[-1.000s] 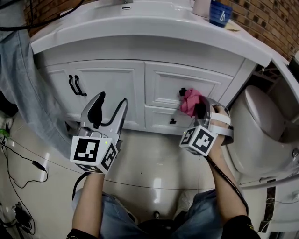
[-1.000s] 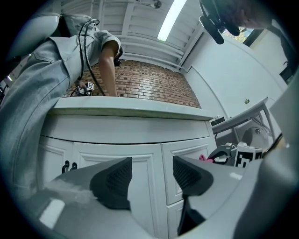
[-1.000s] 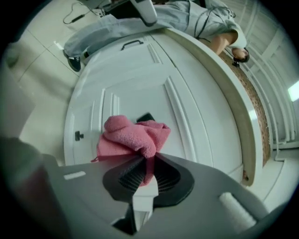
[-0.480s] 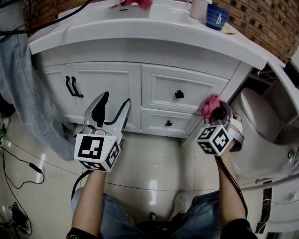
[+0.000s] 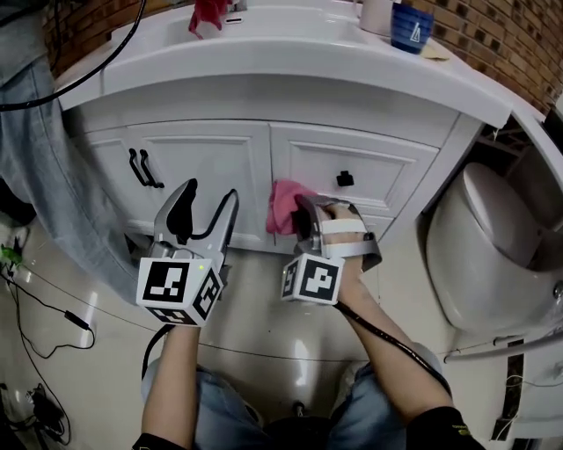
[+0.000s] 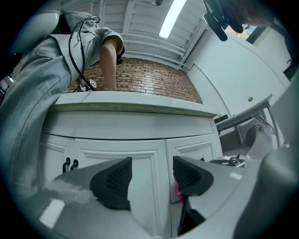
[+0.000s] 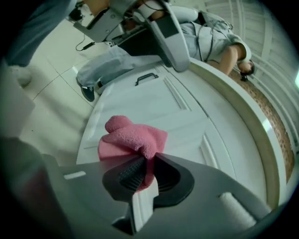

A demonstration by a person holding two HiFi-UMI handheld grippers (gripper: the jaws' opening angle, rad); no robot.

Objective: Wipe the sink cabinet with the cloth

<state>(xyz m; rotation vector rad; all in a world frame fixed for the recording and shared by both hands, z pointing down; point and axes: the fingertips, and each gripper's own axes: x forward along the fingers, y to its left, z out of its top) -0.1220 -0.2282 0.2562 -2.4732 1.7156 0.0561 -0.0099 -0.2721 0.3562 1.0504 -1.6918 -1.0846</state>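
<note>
Pink cloth [image 5: 283, 205] is pinched tight in the right tool [image 5: 302, 209]; in the right gripper view both jaws are clamped on a fold of it and the rest bunches out in front. It sits against the white sink cabinet [image 5: 211, 145], low on the front, about where the door meets the drawer column, just left of the black knob [image 5: 345, 179]; looks like it's touching the panel, but I wouldn't swear to it.

Left tool [image 5: 209, 195] has its jaws apart with nothing between them; it points at the door and stays clear of it, a bit right of the pair of black handles [image 5: 143, 164].

Room-wise: white bench [image 5: 290, 61] with a basin on top of the cabinet; a blue cup [image 5: 411, 26] and a white cup [image 5: 378, 12] stand near its back right corner, and something red [image 5: 207, 16] lies at the basin edge; brick wall [image 5: 493, 39] behind; a white toilet [image 5: 493, 237] just right of the cabinet; glossy pale tile floor [image 5: 273, 325] with a black cable [image 5: 44, 294] trailing at the left. A person in grey [image 6: 42, 98] stands at the left end of the bench; a strip light [image 6: 170, 18] glows on the slatted ceiling.
</note>
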